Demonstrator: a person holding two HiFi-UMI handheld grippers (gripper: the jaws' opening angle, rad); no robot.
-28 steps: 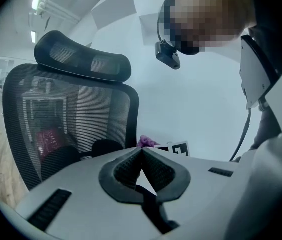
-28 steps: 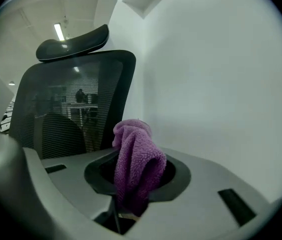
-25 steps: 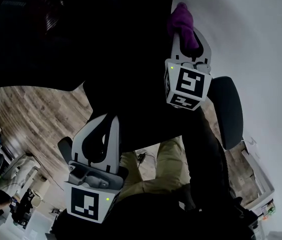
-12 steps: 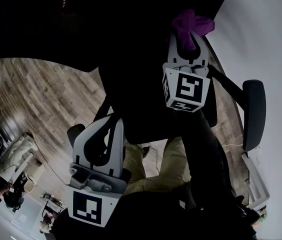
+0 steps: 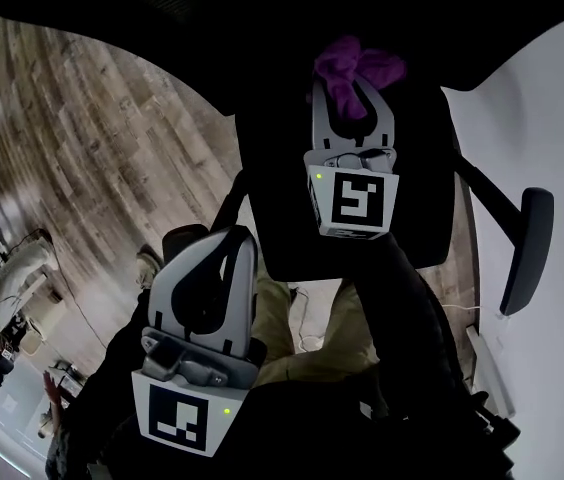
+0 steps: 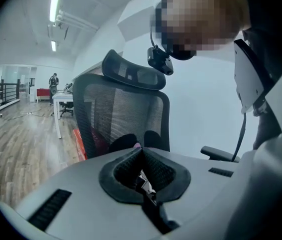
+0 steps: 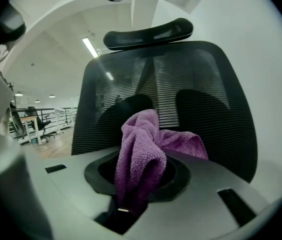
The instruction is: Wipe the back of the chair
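The chair (image 6: 123,116) stands directly in front of the person, its back turned toward them and both grippers pointed at it. Nearest the person, low on their left side, the left gripper (image 5: 225,246) is held back from the chair with its jaws pressed together and nothing between them; its own view (image 6: 140,153) shows the dark pads meeting at the tips. Below it the person's tan trousers (image 5: 347,318) show. Further forward and higher, the right gripper (image 5: 353,93) is clamped on a purple cloth (image 5: 358,66), which bunches up out of the jaws in a soft, folded wad. From the right gripper view the cloth (image 7: 143,151) sits right before the dark mesh back (image 7: 208,84), about the middle of it, though I cannot tell whether the two are actually touching. Above the mesh the curved black headrest (image 7: 148,34) runs across the top of the chair. Off to the person's right a padded armrest (image 5: 528,243) juts out on its arm, near a plain white wall (image 5: 552,98). To the left a wood floor (image 5: 102,138) stretches away, and far down the room a white desk (image 6: 60,100) stands under strip lights.
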